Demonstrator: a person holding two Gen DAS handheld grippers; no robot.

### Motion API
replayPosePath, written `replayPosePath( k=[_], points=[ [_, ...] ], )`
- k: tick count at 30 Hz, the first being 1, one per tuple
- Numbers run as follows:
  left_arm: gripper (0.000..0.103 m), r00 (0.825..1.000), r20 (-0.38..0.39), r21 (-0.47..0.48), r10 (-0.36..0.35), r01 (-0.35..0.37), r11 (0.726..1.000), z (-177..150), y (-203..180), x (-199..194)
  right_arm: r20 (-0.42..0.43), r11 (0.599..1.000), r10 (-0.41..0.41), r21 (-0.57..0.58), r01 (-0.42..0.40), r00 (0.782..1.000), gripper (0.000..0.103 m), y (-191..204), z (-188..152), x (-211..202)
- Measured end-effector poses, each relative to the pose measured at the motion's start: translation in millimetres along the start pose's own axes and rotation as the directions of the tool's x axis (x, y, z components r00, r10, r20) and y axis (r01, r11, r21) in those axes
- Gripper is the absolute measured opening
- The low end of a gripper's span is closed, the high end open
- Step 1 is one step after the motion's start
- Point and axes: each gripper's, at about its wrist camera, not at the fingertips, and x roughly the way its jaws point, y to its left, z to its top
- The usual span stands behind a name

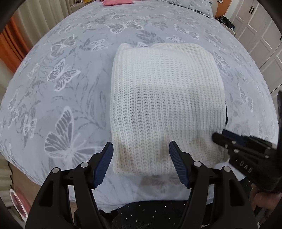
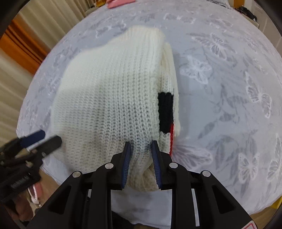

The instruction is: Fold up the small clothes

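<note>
Left claw (image 1: 141, 162): open wide, nothing between the blue pads, hanging just above the near edge of the sweater; probably free to flatten or take the next hem.
Sweater (image 1: 165, 105): white knit, already folded into a thick rectangle, lying on the bed near its front edge; placed close, so both claws reach it without stretching.
Black and red patch (image 2: 165, 114): on the right side of the fold, partly tucked under; likely a sleeve or trim turned inward.
Right claw (image 2: 141, 158): closed on the near right corner of the sweater, knit bunched between the pads; held so, perhaps, to pull the fold straight or lift it.
Bed (image 1: 52, 88): grey cover with butterflies, serving as the folding surface.
Pink cloth (image 1: 117, 2): far away at the back edge, well apart.
</note>
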Motion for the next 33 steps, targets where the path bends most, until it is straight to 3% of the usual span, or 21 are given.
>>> replayPosePath(
  k=[3,8,9,11,13,16,20,23,33],
  points=[
    [0.064,0.999,0.025,0.018,0.035,-0.035,0.999,-5,-3,-11,0.08,1.0,0.029,0.006,-0.029,0.996,0.024,3,-3,-33],
    [0.07,0.988,0.106,0.034,0.114,-0.118,0.992,-16,-10,-36,0.236,0.999,-0.035,-0.023,0.042,0.971,0.03,-3,-21,-85],
    [0.074,0.985,0.129,0.028,0.118,-0.122,0.992,-18,-12,-42,0.259,0.998,-0.048,-0.018,0.054,0.965,0.034,-8,-24,-92],
    [0.085,0.975,0.182,0.006,0.129,-0.132,0.991,-24,-14,-55,0.322,0.996,-0.081,-0.004,0.086,0.943,0.058,-16,-38,-107],
    [0.088,0.961,0.232,-0.02,0.152,-0.152,0.988,-33,-16,-65,0.393,0.989,-0.133,-0.002,0.145,0.91,0.069,-24,-56,-116],
    [0.088,0.956,0.261,-0.016,0.135,-0.135,0.991,-43,-22,-70,0.419,0.974,-0.193,-0.025,0.224,0.887,0.073,-32,-71,-116],
    [0.092,0.952,0.277,-0.027,0.128,-0.126,0.992,-65,-32,-73,0.394,0.969,-0.217,-0.02,0.245,0.893,0.075,-49,-102,-109],
    [0.094,0.955,0.273,-0.064,0.117,-0.103,0.993,-84,-36,-70,0.365,0.97,-0.229,0.012,0.241,0.902,0.084,-57,-117,-102],
    [0.095,0.945,0.283,-0.076,0.164,-0.148,0.986,-100,-41,-77,0.332,0.975,-0.224,0.079,0.21,0.916,0.084,-55,-122,-101]
  ],
)
